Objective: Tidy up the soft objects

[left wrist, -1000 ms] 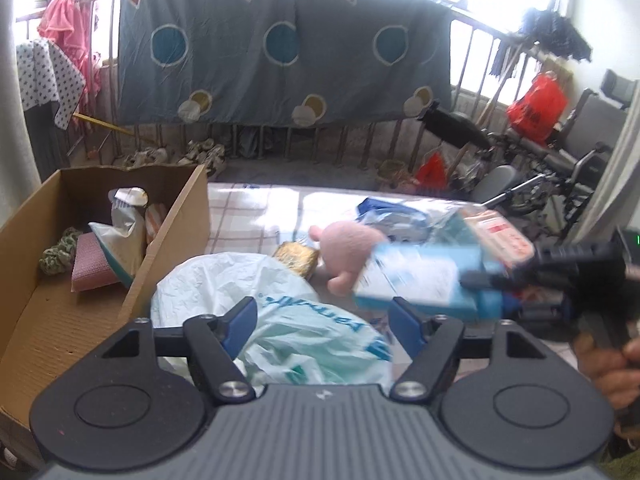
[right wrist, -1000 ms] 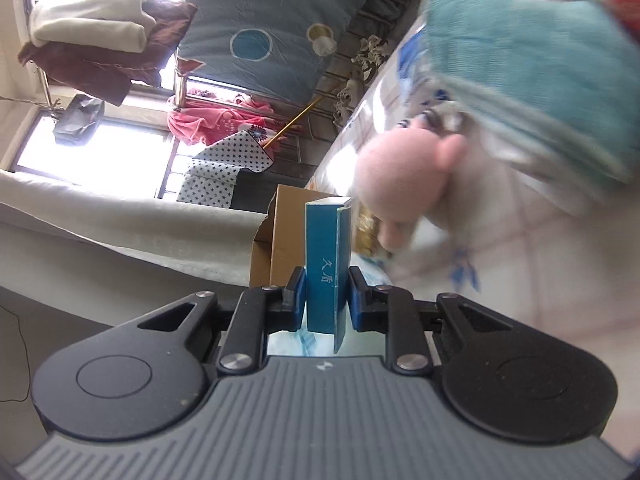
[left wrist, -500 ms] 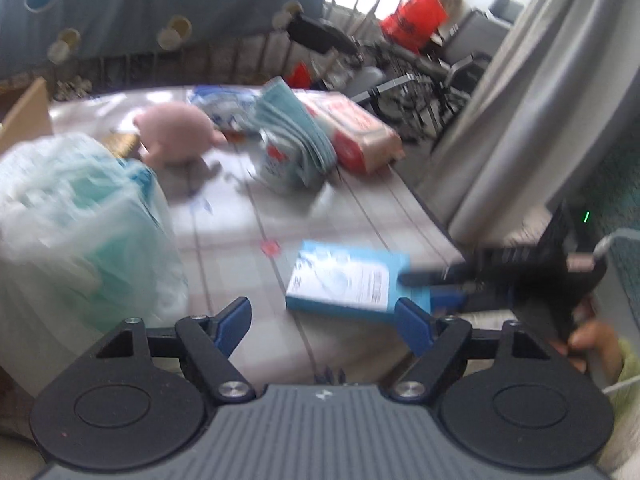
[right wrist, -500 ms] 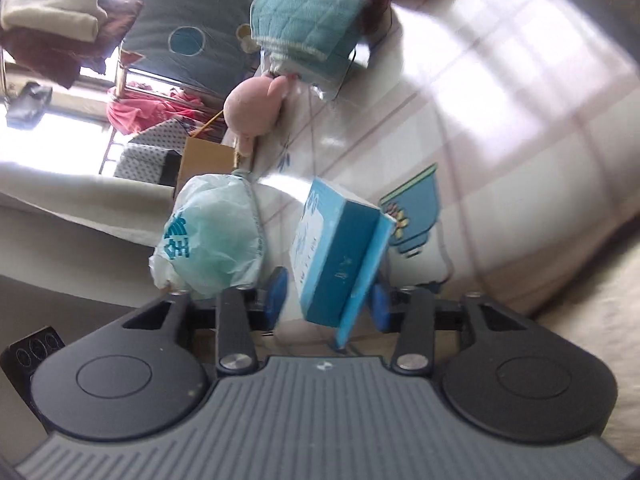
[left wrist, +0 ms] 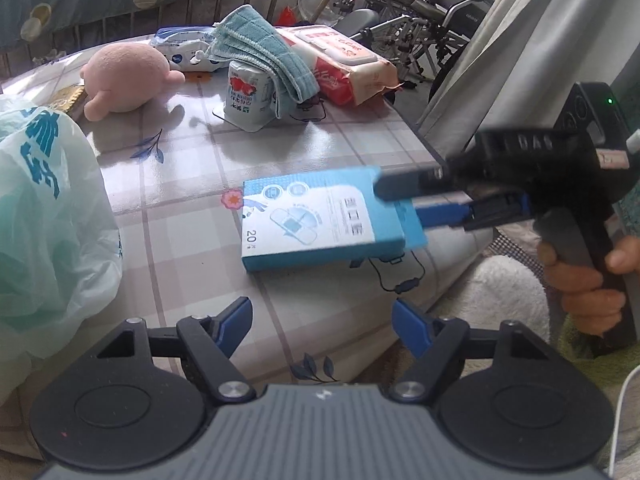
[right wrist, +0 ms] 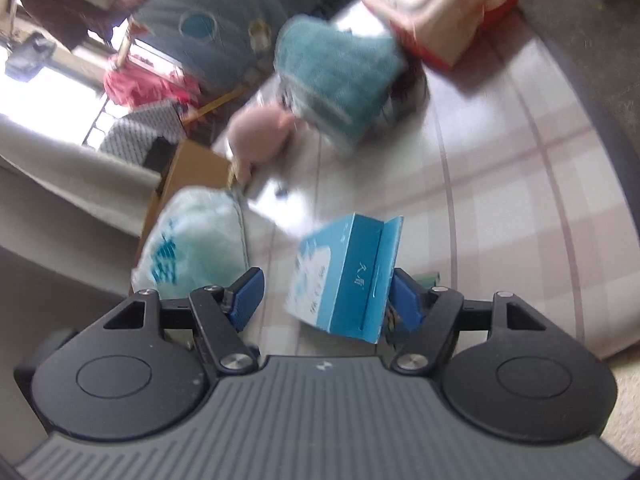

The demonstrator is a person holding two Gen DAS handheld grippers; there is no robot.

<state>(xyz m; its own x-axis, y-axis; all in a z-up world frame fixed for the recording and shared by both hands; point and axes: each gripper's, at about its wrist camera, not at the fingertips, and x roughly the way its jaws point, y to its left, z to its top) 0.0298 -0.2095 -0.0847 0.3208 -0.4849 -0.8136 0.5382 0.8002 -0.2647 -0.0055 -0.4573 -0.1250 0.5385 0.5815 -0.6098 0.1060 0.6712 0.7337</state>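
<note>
- Checked tablecloth covered the table, with a pink plush, a folded towel and a plastic bag on it.
- Right gripper was spread; the blue box lay flat between its fingers, seemingly released.
- Left gripper was spread and empty.
- Next move, probably: back the right gripper away and go for a soft item.

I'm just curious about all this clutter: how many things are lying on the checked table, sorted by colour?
Pink: 1, round pink plush toy
Blue or teal: 2, flat blue cardboard box, folded teal cloth
White: 3, white-green plastic bag, white tissue pack, white-blue wipes pack
Red: 1, red-white wipes pack
Total: 7
</note>
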